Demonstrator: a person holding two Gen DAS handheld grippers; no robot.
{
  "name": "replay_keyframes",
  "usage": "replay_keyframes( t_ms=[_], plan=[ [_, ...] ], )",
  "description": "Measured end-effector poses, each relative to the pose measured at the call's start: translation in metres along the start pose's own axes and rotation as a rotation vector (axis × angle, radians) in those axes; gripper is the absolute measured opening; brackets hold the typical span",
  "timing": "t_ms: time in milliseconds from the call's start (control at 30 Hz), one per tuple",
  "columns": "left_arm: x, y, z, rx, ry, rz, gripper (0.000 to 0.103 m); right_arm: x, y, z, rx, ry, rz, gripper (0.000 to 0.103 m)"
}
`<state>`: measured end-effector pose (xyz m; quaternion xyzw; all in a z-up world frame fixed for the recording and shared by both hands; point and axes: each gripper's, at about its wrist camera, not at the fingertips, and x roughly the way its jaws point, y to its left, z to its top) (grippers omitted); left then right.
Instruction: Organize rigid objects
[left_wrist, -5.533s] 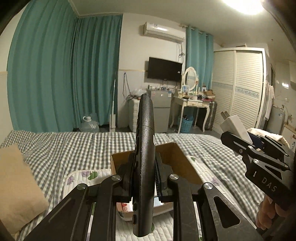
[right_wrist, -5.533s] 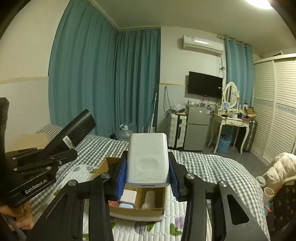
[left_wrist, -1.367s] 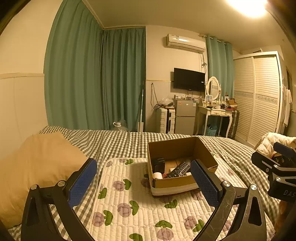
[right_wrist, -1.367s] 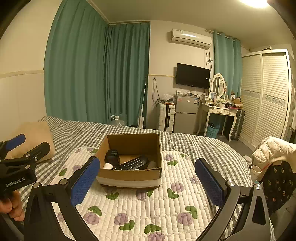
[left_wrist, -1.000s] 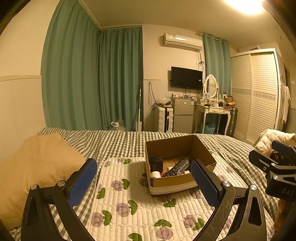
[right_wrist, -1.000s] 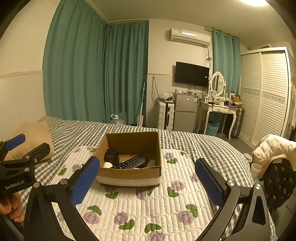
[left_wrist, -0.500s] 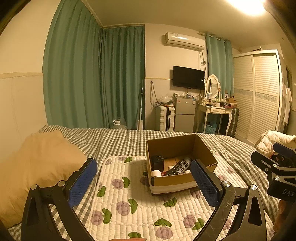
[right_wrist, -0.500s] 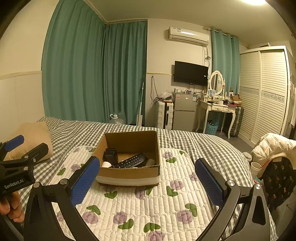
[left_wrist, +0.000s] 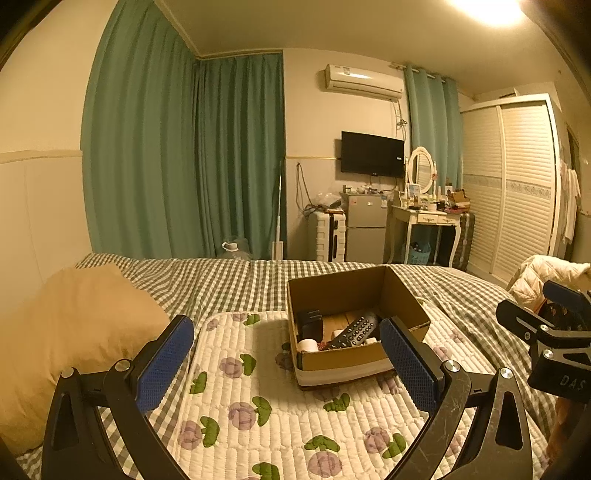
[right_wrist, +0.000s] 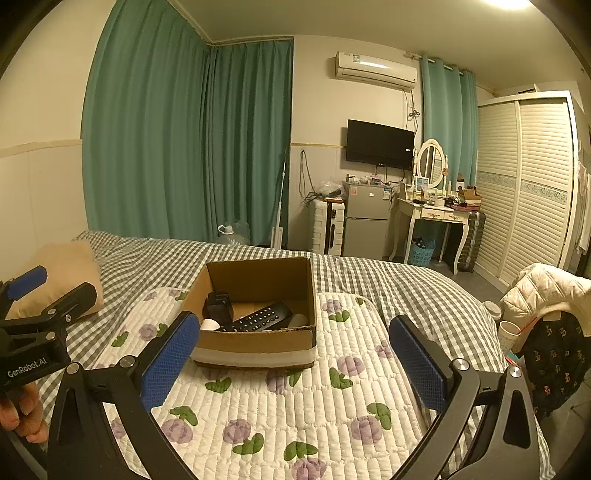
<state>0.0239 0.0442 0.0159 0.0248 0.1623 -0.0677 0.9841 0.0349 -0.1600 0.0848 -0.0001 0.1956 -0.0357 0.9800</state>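
An open cardboard box (left_wrist: 402, 291) (right_wrist: 255, 338) sits on a white quilted mat with purple flowers (left_wrist: 273, 413) (right_wrist: 325, 402) on the bed. In the box lie a black remote control (left_wrist: 352, 330) (right_wrist: 258, 316), a black boxy item (left_wrist: 309, 320) (right_wrist: 218, 308) and small white items (left_wrist: 307, 344) (right_wrist: 208, 325). My left gripper (left_wrist: 286, 363) is open and empty, held back from the box. My right gripper (right_wrist: 293, 360) is open and empty, also short of the box. Each gripper shows at the edge of the other's view.
A tan pillow (left_wrist: 70, 332) (right_wrist: 62, 269) lies at the left on the grey checked bedspread (left_wrist: 221, 280). A white jacket on a chair (right_wrist: 543, 291) stands at the right of the bed. A fridge, dressing table and wardrobe stand by the far wall.
5.5 s ago my left gripper held the black remote and my right a white block; both are now open and empty, and the remote lies in the box. Little motion in the last second.
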Motion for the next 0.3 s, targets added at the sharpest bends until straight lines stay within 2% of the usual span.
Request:
replay_keyframes(
  t_ms=[300],
  plan=[
    [-0.0022,-0.0086,-0.0006,0.026,-0.009,0.012,0.103,0.0000,-0.0010,-0.0002,0.007,0.008,-0.006,0.103]
  ],
)
